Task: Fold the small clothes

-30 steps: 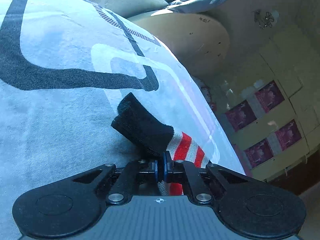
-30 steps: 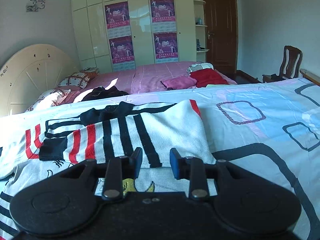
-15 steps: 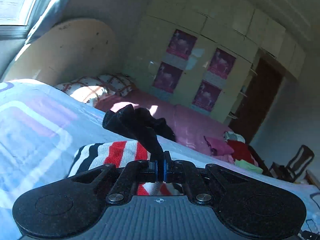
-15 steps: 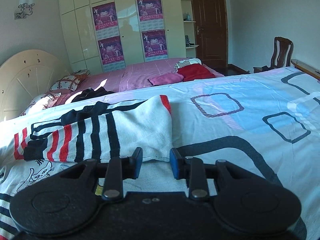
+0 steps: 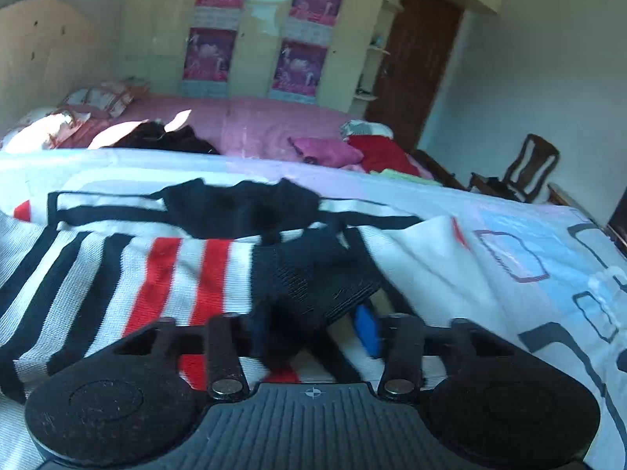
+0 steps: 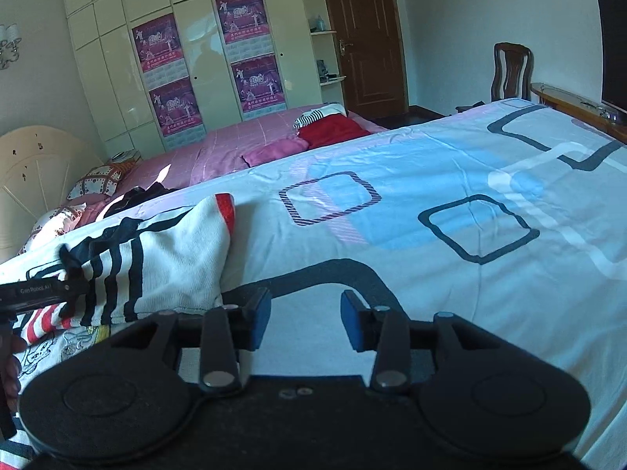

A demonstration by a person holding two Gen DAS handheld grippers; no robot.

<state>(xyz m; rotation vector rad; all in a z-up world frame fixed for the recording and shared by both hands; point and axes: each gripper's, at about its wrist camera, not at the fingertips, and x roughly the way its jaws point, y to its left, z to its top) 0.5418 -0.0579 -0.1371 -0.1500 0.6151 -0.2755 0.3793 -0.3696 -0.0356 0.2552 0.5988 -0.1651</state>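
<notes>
The left gripper (image 5: 313, 333) has its jaws spread wide, with the black cuff (image 5: 317, 278) of the striped sweater (image 5: 129, 274) lying loose between the fingers — draped there, not pinched. The sweater lies on the patterned bedsheet (image 6: 450, 282), its sleeve laid across its body. The right gripper (image 6: 305, 321) hovers low over bare sheet just beside the sweater's white hem (image 6: 184, 258), jaws parted and holding nothing. A pink bed (image 6: 219, 149) stands beyond.
</notes>
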